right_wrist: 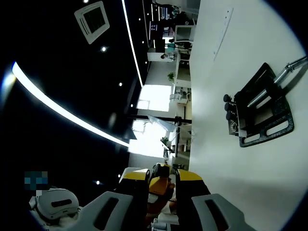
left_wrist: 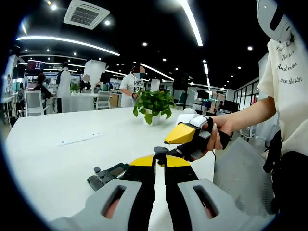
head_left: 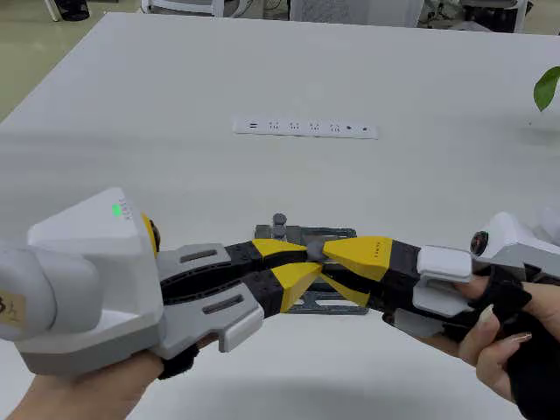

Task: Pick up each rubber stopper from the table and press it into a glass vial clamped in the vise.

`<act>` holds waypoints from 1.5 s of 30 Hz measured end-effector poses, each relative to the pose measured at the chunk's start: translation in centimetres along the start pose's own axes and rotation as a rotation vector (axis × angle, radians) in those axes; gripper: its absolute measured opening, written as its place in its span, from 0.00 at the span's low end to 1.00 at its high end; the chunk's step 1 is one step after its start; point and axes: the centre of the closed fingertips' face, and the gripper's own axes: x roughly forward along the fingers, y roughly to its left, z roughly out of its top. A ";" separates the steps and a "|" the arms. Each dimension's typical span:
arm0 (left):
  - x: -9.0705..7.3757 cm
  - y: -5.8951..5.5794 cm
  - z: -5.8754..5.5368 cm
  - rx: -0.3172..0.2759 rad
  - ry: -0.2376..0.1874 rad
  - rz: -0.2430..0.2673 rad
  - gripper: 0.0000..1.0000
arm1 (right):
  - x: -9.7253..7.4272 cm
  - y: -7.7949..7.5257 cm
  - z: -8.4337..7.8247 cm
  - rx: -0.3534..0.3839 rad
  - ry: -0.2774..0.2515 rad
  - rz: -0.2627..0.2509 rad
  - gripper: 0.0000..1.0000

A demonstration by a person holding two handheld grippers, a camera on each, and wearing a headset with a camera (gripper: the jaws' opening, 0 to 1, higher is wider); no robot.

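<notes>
A dark grey rubber stopper (head_left: 314,251) (left_wrist: 160,152) sits at the yellow tips of my left gripper (head_left: 308,261) (left_wrist: 160,162), whose jaws are shut on its stem. My right gripper (head_left: 323,263) (left_wrist: 168,142) meets it tip to tip from the right. In the right gripper view its jaws stand a little apart at the right gripper (right_wrist: 161,174), with the left gripper's tip between them. Both hang just above the dark vise (head_left: 337,234) (left_wrist: 109,174) (right_wrist: 262,113) on the white table. Several stoppered vials (right_wrist: 228,108) stand in a row in the vise.
A white power strip (head_left: 304,128) (left_wrist: 79,139) lies on the table beyond the vise. A potted plant (left_wrist: 153,107) stands further back, and a leaf (head_left: 546,87) shows at the right edge. People stand far off in the room.
</notes>
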 end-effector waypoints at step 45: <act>-0.2 -1.0 -3.3 -0.032 0.096 -0.043 0.02 | -0.9 -0.7 -0.6 -1.321 0.863 -0.266 0.50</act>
